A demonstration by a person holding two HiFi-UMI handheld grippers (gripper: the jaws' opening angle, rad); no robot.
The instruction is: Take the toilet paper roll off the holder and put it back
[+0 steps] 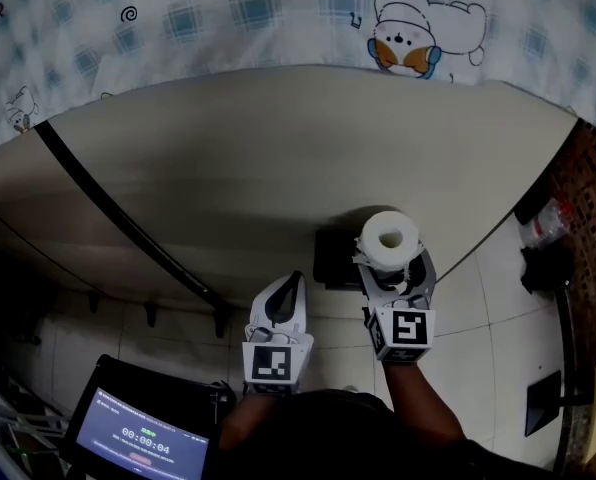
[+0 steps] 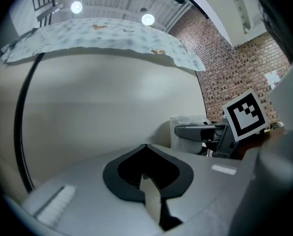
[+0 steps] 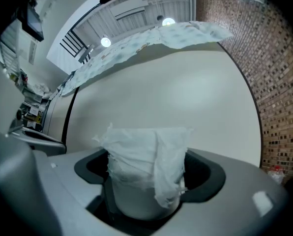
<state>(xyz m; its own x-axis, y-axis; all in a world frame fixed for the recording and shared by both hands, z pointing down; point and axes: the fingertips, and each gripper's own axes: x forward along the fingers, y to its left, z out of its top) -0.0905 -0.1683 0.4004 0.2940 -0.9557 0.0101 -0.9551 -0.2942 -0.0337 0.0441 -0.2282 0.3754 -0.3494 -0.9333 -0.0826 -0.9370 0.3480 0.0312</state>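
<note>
Pale tiled floor at the foot of a plain cream wall.

Nearest, lower left: dark screen showing a timer.

Next: left gripper, marker cube toward the person. Jaws pressed together to a point, nothing between them. Aimed level at the wall, apart from the roll and to its left.

Beside it: right gripper, jaws spread wide and clamped on the toilet paper roll. Holds the roll upright, core hole facing up, with a loose ragged sheet hanging down the side nearest the gripper's camera.

Roll's place: between the right jaws, close to the wall, just right of the black holder; contact between roll and holder not discernible.

Holder: dark block low on the wall, between the two grippers' tips.

Further along the wall: thin black strip, running diagonally.

Right edge: brick surface.

Farthest, across the top: blue-checked cloth with a cartoon print, draped over the wall's upper edge.
</note>
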